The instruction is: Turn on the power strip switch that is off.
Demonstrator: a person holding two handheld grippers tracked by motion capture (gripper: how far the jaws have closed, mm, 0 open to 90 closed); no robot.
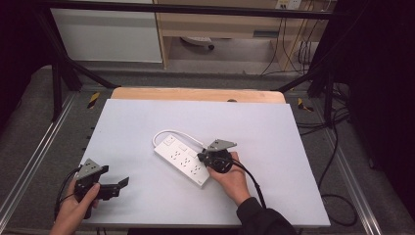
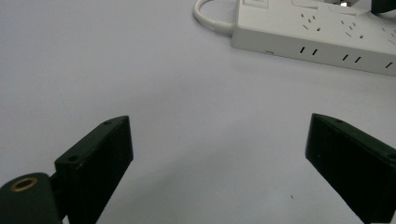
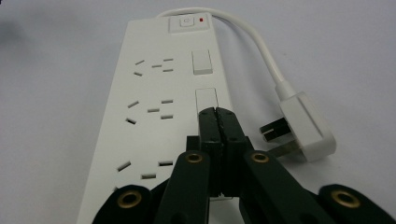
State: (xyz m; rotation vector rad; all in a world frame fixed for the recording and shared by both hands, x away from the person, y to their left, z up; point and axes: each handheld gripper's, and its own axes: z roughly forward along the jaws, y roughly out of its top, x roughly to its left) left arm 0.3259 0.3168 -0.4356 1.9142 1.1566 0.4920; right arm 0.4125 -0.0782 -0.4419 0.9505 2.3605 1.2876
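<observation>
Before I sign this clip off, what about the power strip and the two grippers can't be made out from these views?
- Power strip, right gripper view: the right gripper, jaws together, covers the switch under its tips, so its position is hidden.
- Same strip, left gripper view: its far end runs off the right edge.
- Plug, high view: hidden behind the right hand.
- Left gripper: jaws wide apart, both cut off by the bottom edge.

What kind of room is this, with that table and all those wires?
Probably a lab or workshop set up for recording. A black metal frame surrounds the white table, loose cables trail over the grey floor, and a person works a power strip with hand-held grippers.
</observation>
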